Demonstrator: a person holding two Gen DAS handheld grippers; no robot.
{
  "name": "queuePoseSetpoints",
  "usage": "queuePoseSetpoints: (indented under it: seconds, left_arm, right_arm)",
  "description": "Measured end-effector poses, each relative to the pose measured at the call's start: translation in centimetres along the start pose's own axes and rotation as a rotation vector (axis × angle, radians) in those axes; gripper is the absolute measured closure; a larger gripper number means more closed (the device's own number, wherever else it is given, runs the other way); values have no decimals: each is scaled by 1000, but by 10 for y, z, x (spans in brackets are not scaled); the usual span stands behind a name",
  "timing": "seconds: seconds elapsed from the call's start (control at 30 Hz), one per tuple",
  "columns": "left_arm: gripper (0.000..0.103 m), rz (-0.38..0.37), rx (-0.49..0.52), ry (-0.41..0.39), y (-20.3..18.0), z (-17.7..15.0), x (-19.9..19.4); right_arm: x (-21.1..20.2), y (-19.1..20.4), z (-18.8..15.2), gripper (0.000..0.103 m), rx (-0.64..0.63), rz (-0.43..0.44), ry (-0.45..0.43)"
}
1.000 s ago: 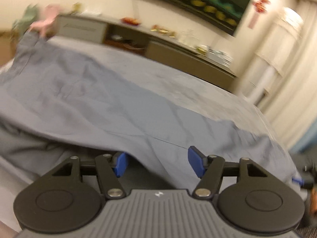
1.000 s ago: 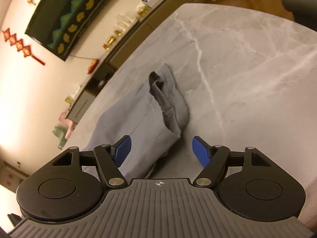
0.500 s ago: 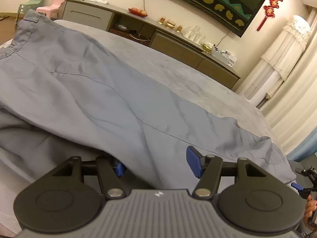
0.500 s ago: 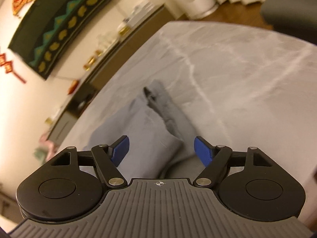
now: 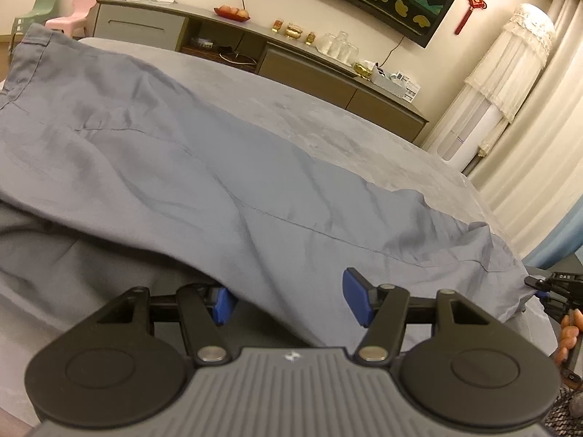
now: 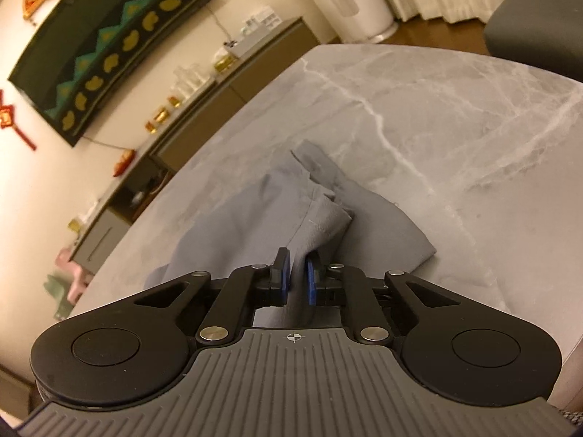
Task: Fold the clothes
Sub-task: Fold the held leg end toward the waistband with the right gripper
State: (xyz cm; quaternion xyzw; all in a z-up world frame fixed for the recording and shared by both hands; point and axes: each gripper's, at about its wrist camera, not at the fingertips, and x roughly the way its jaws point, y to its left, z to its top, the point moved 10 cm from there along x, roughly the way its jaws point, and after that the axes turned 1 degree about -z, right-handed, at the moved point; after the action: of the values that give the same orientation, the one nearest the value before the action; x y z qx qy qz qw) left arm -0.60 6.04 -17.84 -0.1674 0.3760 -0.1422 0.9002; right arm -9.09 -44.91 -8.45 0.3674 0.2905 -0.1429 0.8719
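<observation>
On the counter (image 6: 455,116), your right gripper (image 6: 298,279) is pinching the trousers' (image 5: 226,167) hem; your left gripper (image 5: 288,300) is gaping wide, so bite fabric before lifting.

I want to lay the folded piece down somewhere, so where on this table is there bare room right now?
Bare marble table lies beyond and right of the grey garment, out to the far rounded edge by the dark chair. A narrower strip runs behind the garment toward the sideboard. The near side is crowded: cloth under the left gripper and in the right gripper.
</observation>
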Motion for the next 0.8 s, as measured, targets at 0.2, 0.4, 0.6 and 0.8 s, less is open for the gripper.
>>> queuePoseSetpoints:
  seconds: [0.2,0.4,0.6,0.8]
  left_arm:
    - [43,-27,-32,1,3,0,-4]
    - [66,-24,-272,-33,39,5,-1]
    - [68,-8,-344,-88,53,16,-6]
    - [68,10,-296,-2,45,3,15]
  right_arm:
    - [17,-4,0,101,125,1,39]
    - [-42,169,75,103,-173,384,-182]
    - [-139,189,100,103,-222,527,-365]
    - [-5,-11,24,103,-21,51,-9]
